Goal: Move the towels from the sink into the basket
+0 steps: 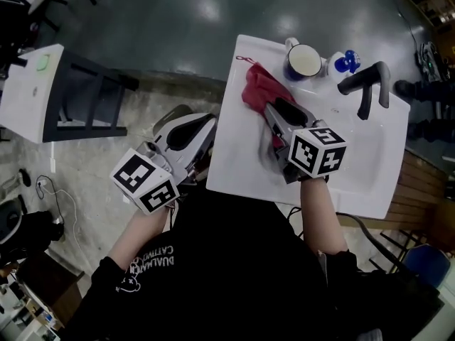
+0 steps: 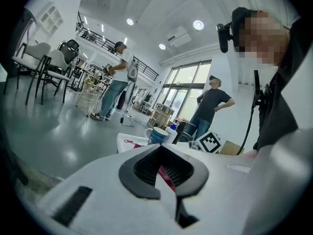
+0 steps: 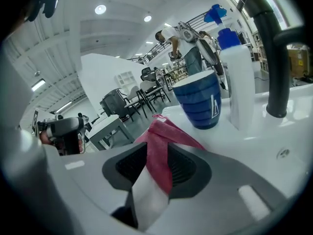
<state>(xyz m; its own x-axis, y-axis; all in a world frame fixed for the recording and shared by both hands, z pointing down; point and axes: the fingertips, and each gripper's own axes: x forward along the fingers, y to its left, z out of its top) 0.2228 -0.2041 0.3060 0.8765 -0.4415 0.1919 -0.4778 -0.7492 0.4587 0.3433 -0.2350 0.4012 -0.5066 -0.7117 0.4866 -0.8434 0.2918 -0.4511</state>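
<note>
Right hand-held gripper (image 1: 274, 112) is held low over the sink (image 1: 370, 162). Its jaws stand apart, and the near end of the red towel (image 1: 257, 87) lies in the gap. The pads are not seen pressing the cloth, so the towel is judged not yet gripped. The towel lies in the sink's far left corner, near the blue mug (image 1: 303, 61). Its long axis runs away from the jaws, roughly along the line in which they point, so closing on that near end is judged to be the next move. Left hand-held gripper (image 1: 186, 135) is held off the sink's left edge, farther from the towel, with its jaws slightly parted and empty. No basket is shown.
</note>
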